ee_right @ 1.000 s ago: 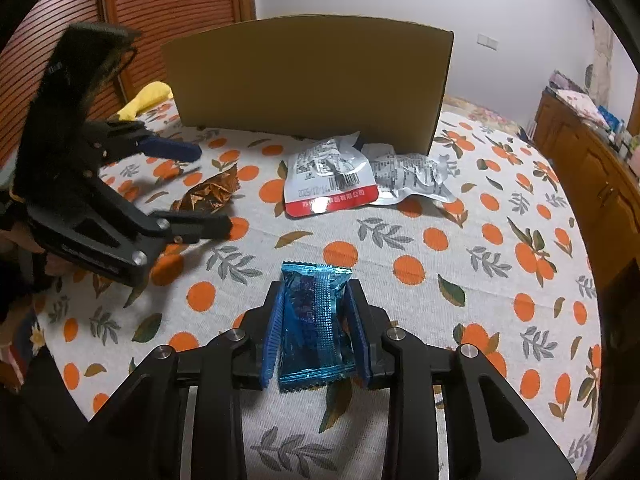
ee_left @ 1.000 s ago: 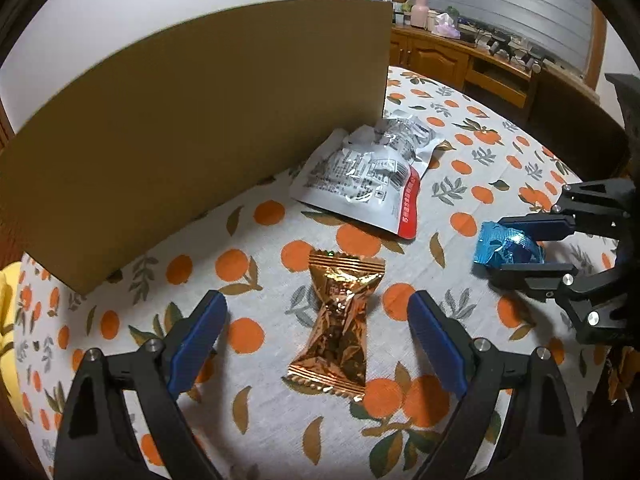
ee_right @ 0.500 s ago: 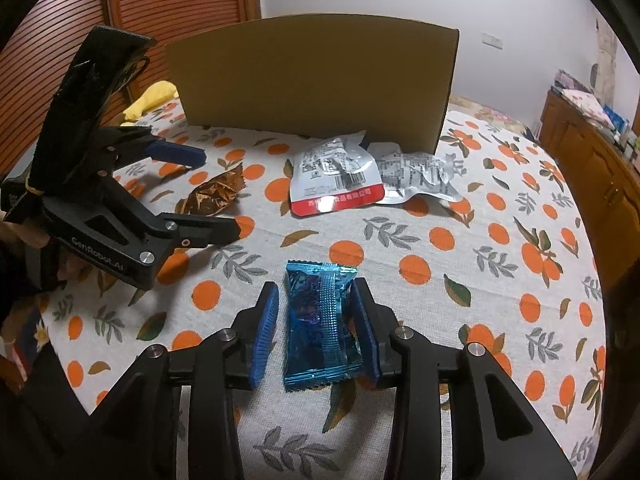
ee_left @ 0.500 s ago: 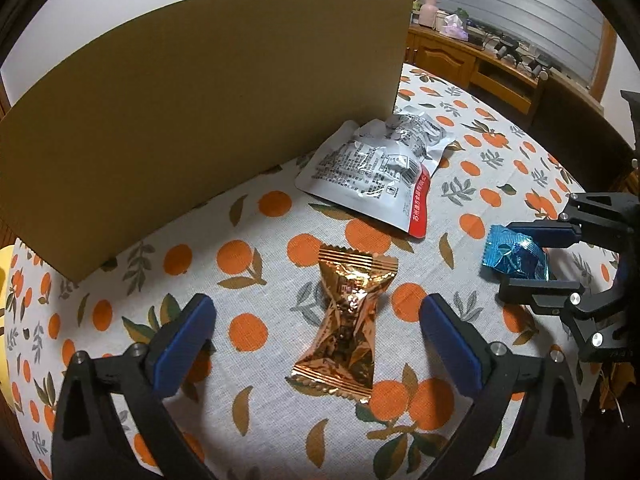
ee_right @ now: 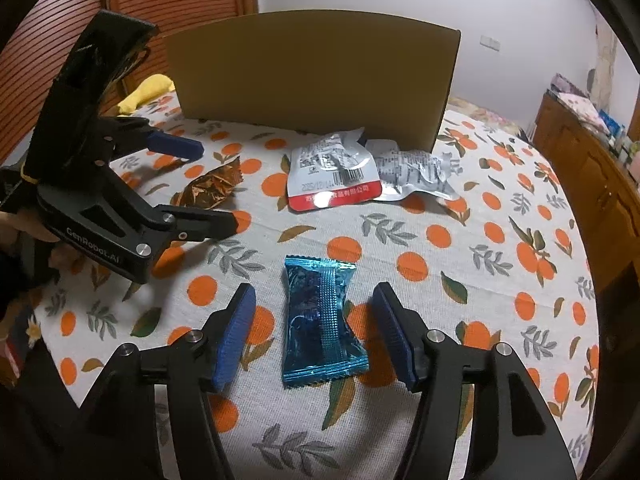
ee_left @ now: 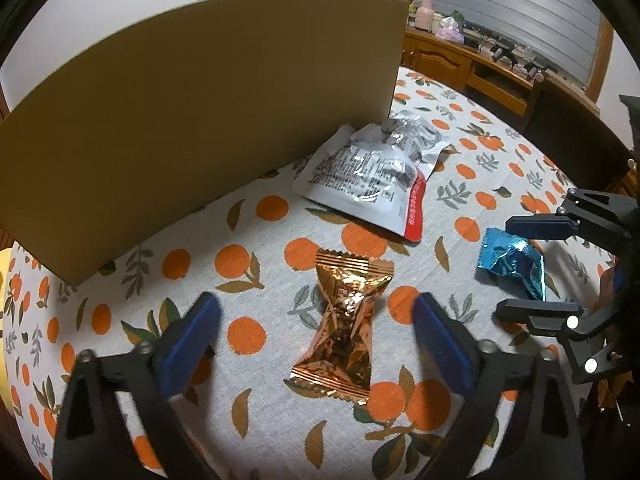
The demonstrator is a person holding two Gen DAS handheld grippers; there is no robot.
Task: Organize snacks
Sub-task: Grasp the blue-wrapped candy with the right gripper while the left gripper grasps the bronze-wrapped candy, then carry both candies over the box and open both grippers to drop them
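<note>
A copper foil snack (ee_left: pixel 344 324) lies on the orange-print tablecloth between the open fingers of my left gripper (ee_left: pixel 316 320); it also shows in the right wrist view (ee_right: pixel 212 190). A blue foil snack (ee_right: pixel 320 324) lies flat between the open fingers of my right gripper (ee_right: pixel 316 320), untouched; it also shows in the left wrist view (ee_left: pixel 512 264). Two silver pouches, one with a red band (ee_right: pixel 334 172) and one plain (ee_right: pixel 416 170), lie by the cardboard box (ee_right: pixel 312 76). The box's inside is hidden.
The cardboard box wall (ee_left: pixel 192 120) stands at the back of the round table (ee_right: pixel 520 240). A yellow object (ee_right: pixel 144 92) lies behind the left gripper (ee_right: pixel 120 184). Wooden cabinets (ee_left: pixel 460 64) stand beyond the table's far edge.
My right gripper has opened and let go of the blue snack, which now lies on the cloth. My left gripper stays open around the copper snack, having shifted slightly closer.
</note>
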